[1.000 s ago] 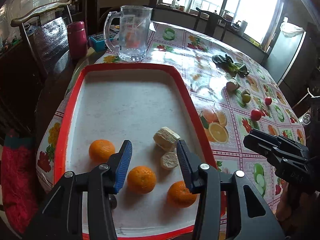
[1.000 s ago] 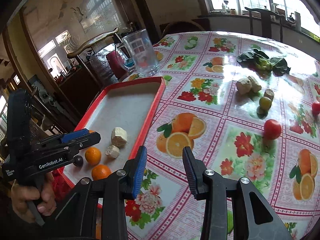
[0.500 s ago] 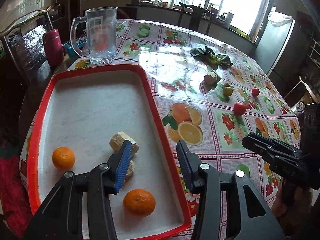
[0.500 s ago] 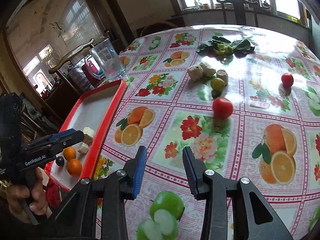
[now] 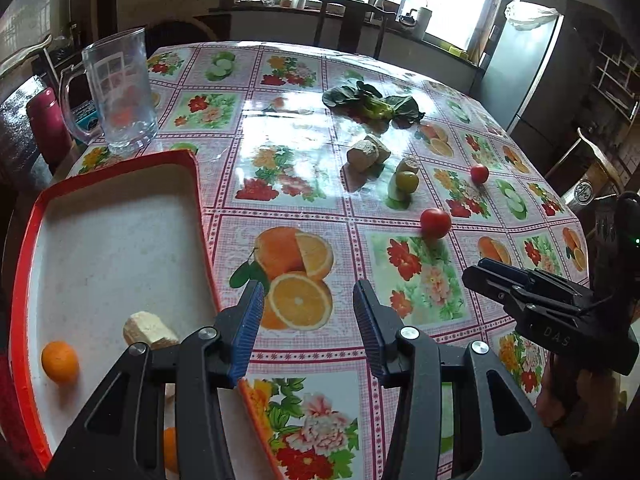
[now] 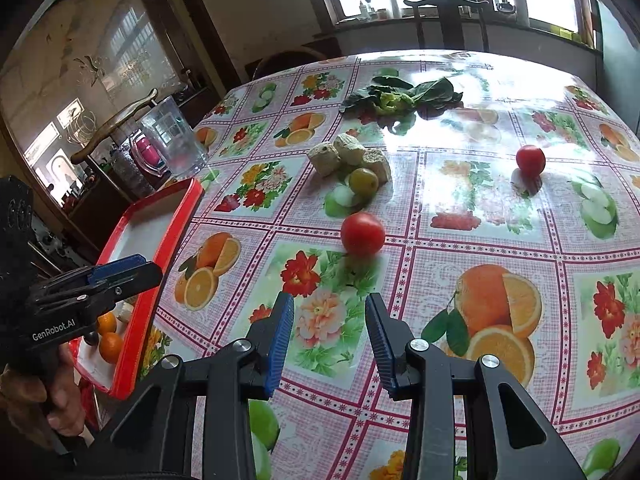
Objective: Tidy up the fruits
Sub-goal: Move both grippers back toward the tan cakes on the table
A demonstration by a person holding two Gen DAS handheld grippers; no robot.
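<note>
The left claw (image 5: pixel 308 316) is hanging released, its blue-padded fingers (image 5: pixel 249 322) spread apart and gripping nothing, over the flowered cloth of the surface (image 5: pixel 280 184) just beside the red rim of the tray (image 5: pixel 206 240). The right claw (image 6: pixel 329 334) is likewise hanging released and empty, its fingers apart above a printed flower square, pointing toward the near tomato (image 6: pixel 362 234).

Inside the tray, an orange (image 5: pixel 60 361) is sitting near the left rim and a pale cut chunk (image 5: pixel 149 332) is lying close to the left claw's arm; in the right wrist view two more oranges (image 6: pixel 110 336) are showing at the tray's near end.

Out on the surface, the near tomato is resting well apart from the tray, with a second, smaller tomato (image 6: pixel 530 160) lying farther right. Between them and beyond, a green round fruit (image 6: pixel 363 179) is touching a cluster of pale chunks (image 6: pixel 344 154). Farther back, a bunch of leafy greens (image 6: pixel 400 96) is lying on the cloth. A clear glass mug (image 5: pixel 118 92) is standing just past the tray's far corner, with a dark red flask (image 5: pixel 48 124) beside it at the edge.
</note>
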